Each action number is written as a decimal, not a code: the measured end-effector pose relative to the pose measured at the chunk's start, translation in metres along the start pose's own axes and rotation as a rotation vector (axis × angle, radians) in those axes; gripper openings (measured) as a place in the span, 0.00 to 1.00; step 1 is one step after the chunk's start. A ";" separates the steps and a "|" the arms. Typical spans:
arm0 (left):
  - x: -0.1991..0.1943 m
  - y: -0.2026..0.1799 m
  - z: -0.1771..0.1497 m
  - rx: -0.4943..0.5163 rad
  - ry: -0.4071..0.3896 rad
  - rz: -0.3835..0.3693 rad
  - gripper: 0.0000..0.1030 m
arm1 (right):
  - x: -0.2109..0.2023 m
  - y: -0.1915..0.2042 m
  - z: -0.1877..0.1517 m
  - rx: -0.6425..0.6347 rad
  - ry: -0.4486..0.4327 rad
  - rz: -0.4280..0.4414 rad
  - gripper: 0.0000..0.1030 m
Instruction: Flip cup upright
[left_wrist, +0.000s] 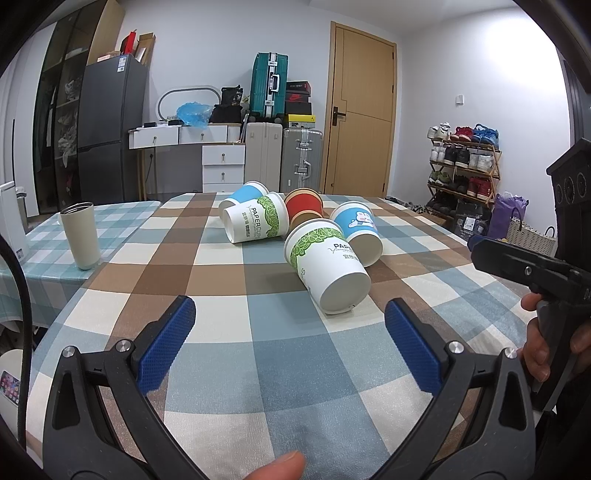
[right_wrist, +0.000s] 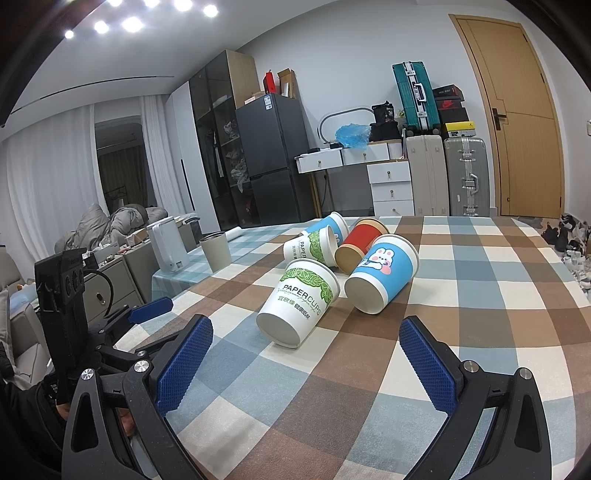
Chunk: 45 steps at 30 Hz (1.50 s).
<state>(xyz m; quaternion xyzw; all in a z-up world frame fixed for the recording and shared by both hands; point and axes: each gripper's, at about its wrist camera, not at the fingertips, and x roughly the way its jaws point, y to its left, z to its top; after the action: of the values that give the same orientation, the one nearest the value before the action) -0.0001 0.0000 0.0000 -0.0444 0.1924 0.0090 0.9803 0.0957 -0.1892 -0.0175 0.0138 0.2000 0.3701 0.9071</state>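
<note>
Several paper cups lie on their sides in a cluster on the checked tablecloth. The nearest is a white cup with green leaves (left_wrist: 327, 267) (right_wrist: 297, 304), its base toward me. Beside it lies a blue bunny cup (left_wrist: 360, 232) (right_wrist: 384, 275). Behind are a red cup (left_wrist: 304, 206) (right_wrist: 360, 242), a second white-green cup (left_wrist: 255, 221) (right_wrist: 312, 247) and another blue cup (left_wrist: 243, 194) (right_wrist: 330, 223). My left gripper (left_wrist: 290, 338) is open and empty, just short of the nearest cup. My right gripper (right_wrist: 306, 363) is open and empty, also in front of the cluster.
A beige tumbler (left_wrist: 80, 234) (right_wrist: 216, 251) stands upright at the far left on an adjoining table. A white appliance (right_wrist: 168, 245) stands beyond it. The right gripper's body (left_wrist: 535, 266) shows at the left view's right edge. Suitcases, drawers and a door stand behind.
</note>
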 end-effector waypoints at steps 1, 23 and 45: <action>0.000 0.000 0.000 0.000 0.000 0.000 0.99 | 0.001 -0.001 -0.001 -0.002 0.000 -0.002 1.00; 0.000 0.001 0.000 -0.003 0.002 0.000 0.99 | -0.001 0.003 0.001 -0.024 0.023 -0.041 1.00; 0.025 -0.021 0.030 0.019 0.108 0.040 0.99 | -0.010 -0.014 0.007 0.013 0.068 -0.099 1.00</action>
<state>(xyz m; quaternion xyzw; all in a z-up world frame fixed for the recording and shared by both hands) 0.0354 -0.0180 0.0197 -0.0315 0.2460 0.0241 0.9685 0.1014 -0.2055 -0.0098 -0.0031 0.2336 0.3235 0.9169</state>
